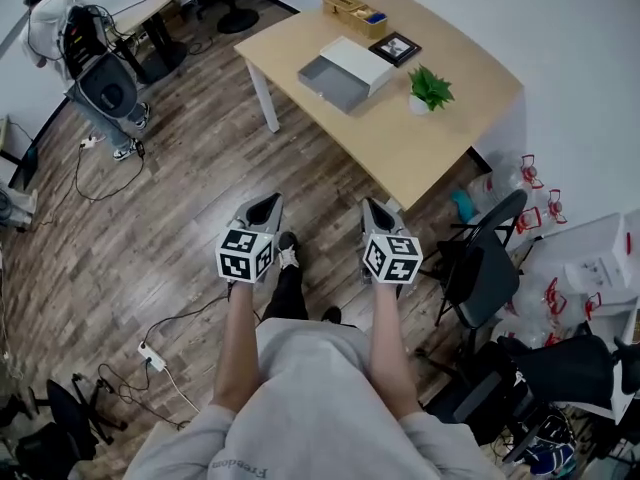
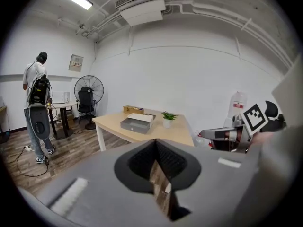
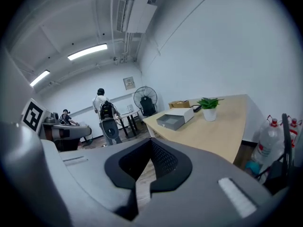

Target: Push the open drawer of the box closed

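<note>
A white box lies on the light wooden table across the room, its grey drawer pulled out toward the table's left edge. The left gripper view shows the same box and drawer, as does the right gripper view, with the box and drawer far off. My left gripper and right gripper hang side by side over the wooden floor, well short of the table. Both are shut with nothing in them, the left gripper and right gripper pointing at the table.
On the table stand a potted plant, a dark picture frame and a wooden organiser. A dark chair and water bottles crowd the right. A person stands far left; cables trail on the floor.
</note>
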### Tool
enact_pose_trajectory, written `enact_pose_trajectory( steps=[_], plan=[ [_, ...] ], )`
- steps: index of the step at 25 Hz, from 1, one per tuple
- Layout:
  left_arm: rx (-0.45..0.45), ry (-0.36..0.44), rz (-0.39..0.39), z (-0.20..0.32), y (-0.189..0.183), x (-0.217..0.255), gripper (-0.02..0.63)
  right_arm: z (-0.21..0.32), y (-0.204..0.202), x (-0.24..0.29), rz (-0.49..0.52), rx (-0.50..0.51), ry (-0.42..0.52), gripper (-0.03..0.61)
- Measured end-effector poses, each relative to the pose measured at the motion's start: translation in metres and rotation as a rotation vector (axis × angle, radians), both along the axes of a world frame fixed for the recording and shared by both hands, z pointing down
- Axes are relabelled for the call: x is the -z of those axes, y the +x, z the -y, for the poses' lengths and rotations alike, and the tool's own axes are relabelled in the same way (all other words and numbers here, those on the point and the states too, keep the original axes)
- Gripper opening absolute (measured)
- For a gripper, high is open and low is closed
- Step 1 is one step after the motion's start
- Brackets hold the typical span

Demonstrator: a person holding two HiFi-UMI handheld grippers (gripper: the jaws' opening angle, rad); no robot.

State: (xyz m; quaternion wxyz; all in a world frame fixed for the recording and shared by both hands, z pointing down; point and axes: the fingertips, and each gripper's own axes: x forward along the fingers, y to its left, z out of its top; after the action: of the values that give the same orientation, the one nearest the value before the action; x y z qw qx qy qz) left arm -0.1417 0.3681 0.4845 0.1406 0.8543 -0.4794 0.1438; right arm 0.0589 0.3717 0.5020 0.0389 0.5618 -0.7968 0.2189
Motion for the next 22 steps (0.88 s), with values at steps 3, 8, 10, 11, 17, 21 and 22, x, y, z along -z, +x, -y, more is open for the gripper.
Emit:
enact_pose_trajectory(
  steps=[3,8,10,11,17,21,22],
  plan=[
    [-0.016,0.0,-0.012,0.031,0.004,-0.001,0.052,0.023,0.004,-0.01,0.008,-0.005,-0.062,0.002],
    [-0.061,-0.002,-0.006,0.1,0.01,0.0,0.052,0.081,0.006,-0.018,-0.033,0.001,-0.097,0.002],
    [-0.075,0.008,-0.005,0.131,0.006,0.009,0.052,0.106,0.006,-0.016,-0.045,-0.002,-0.102,0.002],
    [-0.078,0.013,-0.008,0.146,0.003,0.013,0.052,0.117,0.007,-0.015,-0.052,-0.009,-0.103,0.002],
    [-0.086,-0.012,-0.038,0.219,-0.019,0.012,0.052,0.185,0.002,-0.012,-0.109,-0.065,-0.113,0.002],
    [-0.112,-0.04,-0.052,0.26,-0.031,0.004,0.052,0.223,-0.004,-0.009,-0.101,-0.098,-0.127,0.002],
    [-0.121,-0.042,-0.054,0.27,-0.034,0.004,0.052,0.232,-0.004,-0.009,-0.109,-0.107,-0.132,0.002]
  ],
)
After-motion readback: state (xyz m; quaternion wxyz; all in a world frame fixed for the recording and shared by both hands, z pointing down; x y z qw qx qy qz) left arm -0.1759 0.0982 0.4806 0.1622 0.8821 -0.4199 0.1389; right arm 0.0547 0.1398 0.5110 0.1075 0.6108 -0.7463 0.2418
